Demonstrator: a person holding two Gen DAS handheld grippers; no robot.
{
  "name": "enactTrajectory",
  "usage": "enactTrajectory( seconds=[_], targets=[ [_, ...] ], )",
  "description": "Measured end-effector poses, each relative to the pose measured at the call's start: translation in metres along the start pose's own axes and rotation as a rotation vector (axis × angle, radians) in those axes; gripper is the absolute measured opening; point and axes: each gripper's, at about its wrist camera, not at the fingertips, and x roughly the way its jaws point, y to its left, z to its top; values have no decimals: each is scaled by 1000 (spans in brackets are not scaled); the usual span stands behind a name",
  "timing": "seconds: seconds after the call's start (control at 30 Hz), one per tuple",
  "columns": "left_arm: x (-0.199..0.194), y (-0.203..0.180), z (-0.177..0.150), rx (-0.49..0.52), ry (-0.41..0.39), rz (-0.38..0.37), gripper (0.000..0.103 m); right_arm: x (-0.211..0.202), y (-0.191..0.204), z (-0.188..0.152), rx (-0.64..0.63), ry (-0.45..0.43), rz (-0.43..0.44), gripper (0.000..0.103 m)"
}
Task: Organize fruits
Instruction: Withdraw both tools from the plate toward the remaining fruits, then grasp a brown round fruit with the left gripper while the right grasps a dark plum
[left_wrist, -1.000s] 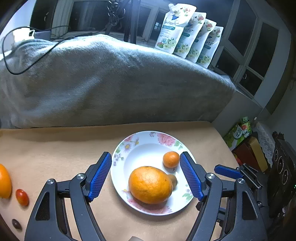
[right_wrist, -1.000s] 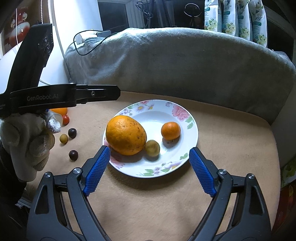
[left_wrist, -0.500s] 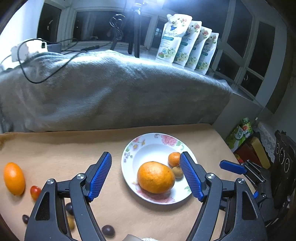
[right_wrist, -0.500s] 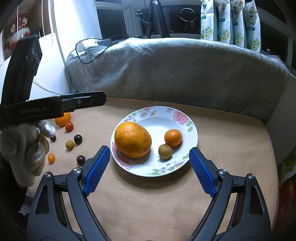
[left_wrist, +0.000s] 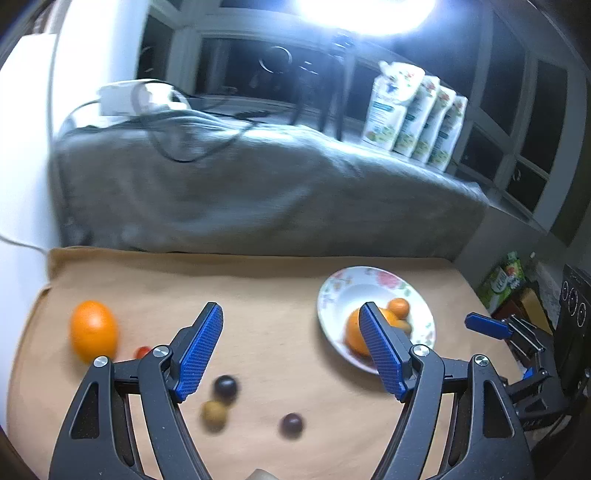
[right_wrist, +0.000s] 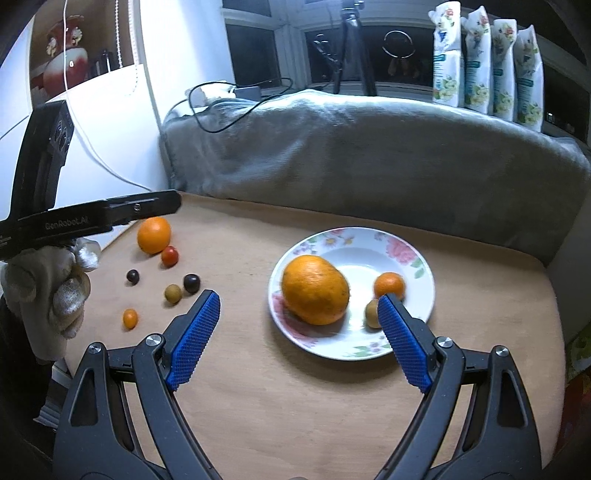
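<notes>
my left tool (left_wrist: 291, 350) is wide open with nothing between its blue pads, hanging above the tan worktop (left_wrist: 266, 295). just ahead of its left pad lie a dark berry (left_wrist: 225, 386) and a yellow-green berry (left_wrist: 214, 413), touching each other as far as the blur lets me tell; another dark berry (left_wrist: 291, 424) sits between the two arms, nearer me. further left of the tool is a loose orange (left_wrist: 93, 329), with a small red tomato (left_wrist: 142, 350) just beside it, half hidden behind the tool's arm. the flowered plate (left_wrist: 332, 291) is off to the tool's right, its near side covered by the right pad.

my right tool (right_wrist: 299, 332) is also wide open and empty. the plate (right_wrist: 417, 254) lies ahead of it and slightly right; on it are a big orange (right_wrist: 314, 290), a small mandarin (right_wrist: 389, 284) and a little greenish fruit (right_wrist: 371, 313) just behind the tip of the right pad. whether that pad touches the fruit i cannot tell. to the left of this tool the loose fruit is scattered on the worktop, including a tiny orange tomato (right_wrist: 130, 318) nearest me. a gloved hand (right_wrist: 44, 291) grips the left tool's handle at the far left edge. a grey blanket (right_wrist: 369, 155) runs along the far side of the worktop, with four pouches (right_wrist: 487, 62) standing behind it.
</notes>
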Motion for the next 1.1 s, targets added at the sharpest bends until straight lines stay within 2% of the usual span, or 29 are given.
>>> enactTrajectory(
  seconds=[0.37,0.6,0.83,1.1],
  targets=[
    [-30,62,-15,-71,-25,105,76,16,30,1,-33,26,89,90],
    [-30,85,-35,-95,13,133,76,30,51,-1,-65,63,140,90],
    [-19,88,-54,-103,77,83,68,43,68,-8,-88,102,170,89],
    [9,76,-74,-96,175,11,55,68,86,-20,-132,180,197,74]
  ],
)
